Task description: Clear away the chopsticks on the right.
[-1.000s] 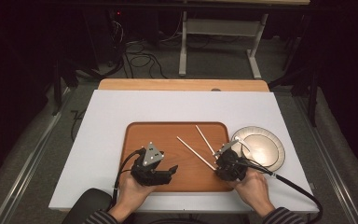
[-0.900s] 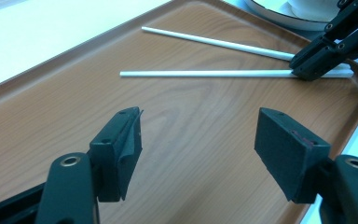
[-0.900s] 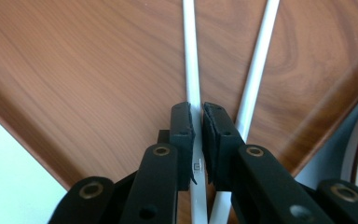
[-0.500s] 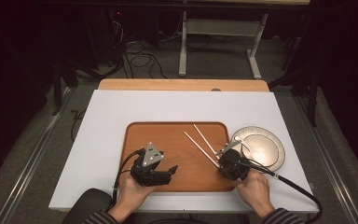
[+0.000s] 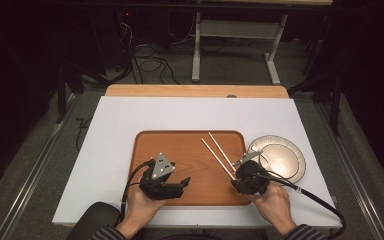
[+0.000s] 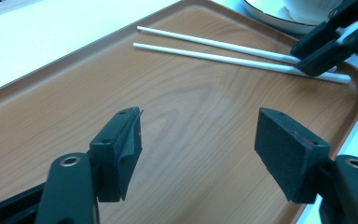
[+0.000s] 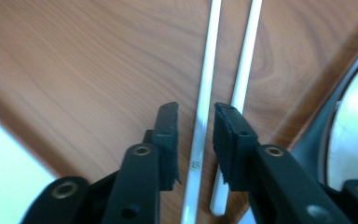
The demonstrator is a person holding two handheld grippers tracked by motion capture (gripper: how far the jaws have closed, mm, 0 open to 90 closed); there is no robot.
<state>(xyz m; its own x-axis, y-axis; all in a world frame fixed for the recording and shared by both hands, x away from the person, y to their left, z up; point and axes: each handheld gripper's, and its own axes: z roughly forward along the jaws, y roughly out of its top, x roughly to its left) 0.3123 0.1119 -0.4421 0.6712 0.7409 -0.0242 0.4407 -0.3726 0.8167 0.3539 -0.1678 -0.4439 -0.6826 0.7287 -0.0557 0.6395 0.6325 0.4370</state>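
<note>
On the brown wooden tray [image 5: 180, 150], the right gripper [image 7: 195, 135] is straddling one white chopstick [image 7: 205, 102], pads not visibly touching; the left gripper [image 6: 198, 144] is gaping empty.

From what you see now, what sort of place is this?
Probably a lab or recording workspace, not a dining room: a white table under bright light, dark surroundings, loose cables on the floor, and a tidy tray with chopsticks.
</note>
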